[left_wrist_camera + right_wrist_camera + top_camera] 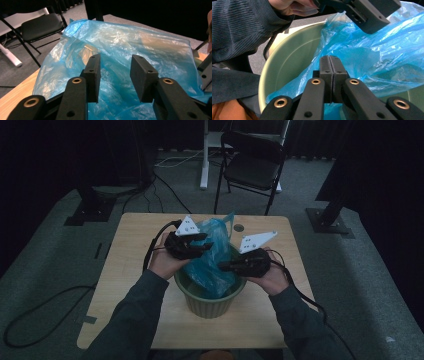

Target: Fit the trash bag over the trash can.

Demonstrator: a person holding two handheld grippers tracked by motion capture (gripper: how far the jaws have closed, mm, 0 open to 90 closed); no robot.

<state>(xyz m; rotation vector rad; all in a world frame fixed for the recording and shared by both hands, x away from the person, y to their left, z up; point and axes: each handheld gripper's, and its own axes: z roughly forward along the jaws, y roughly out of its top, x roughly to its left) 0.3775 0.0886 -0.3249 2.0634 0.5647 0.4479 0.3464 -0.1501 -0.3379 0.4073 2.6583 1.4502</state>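
Sleeves (135, 320) of the person entered from the bottom edge of the high view. Wooden table (130, 270) carried a green bucket (210, 302) near its front edge. Blue plastic bag (212, 255) sat partly inside the bucket, its top rising above the rim. Left gripper (115, 75) hovered at the bag's upper edge, jaws spread, nothing pressed between them. Right gripper (332, 75) had jaws pressed together over the bucket; whether they pinched a fold of the bag, could not tell
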